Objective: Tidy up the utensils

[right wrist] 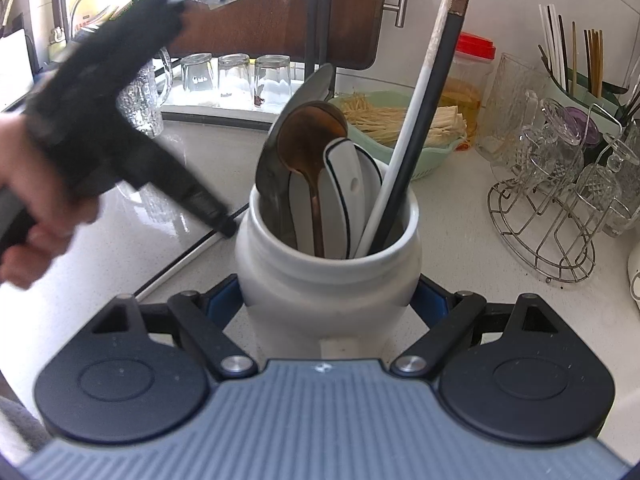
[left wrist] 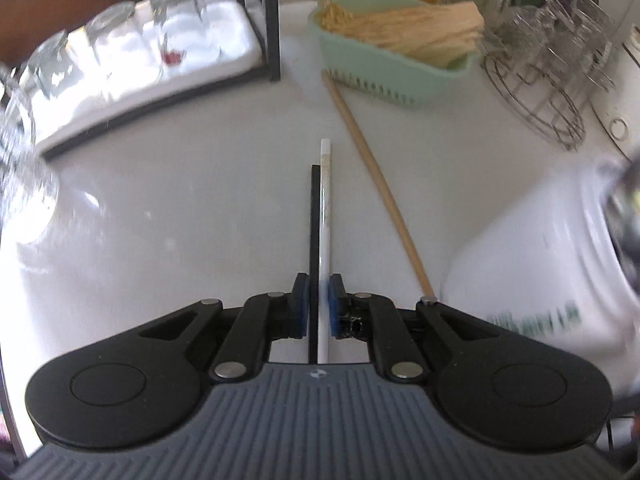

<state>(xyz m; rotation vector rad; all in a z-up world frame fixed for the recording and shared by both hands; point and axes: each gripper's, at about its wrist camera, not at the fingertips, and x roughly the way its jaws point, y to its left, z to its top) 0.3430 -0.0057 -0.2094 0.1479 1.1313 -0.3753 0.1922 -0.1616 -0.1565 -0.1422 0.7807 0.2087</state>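
White chopstick and black chopstick pinched tight in left tongs over the counter. Right tongs hugging white jar full of spoons.

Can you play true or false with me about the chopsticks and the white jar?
1. The left gripper is pinching a black chopstick and a white chopstick together. True.
2. The right gripper holds nothing. False: its pads press on both sides of the white jar.
3. A wooden chopstick lies on the counter, not held by anything. True.
4. The jar is empty. False: spoons and two long chopsticks stand in it.
5. The green basket is upside down. False: it sits upright, with pale sticks inside.
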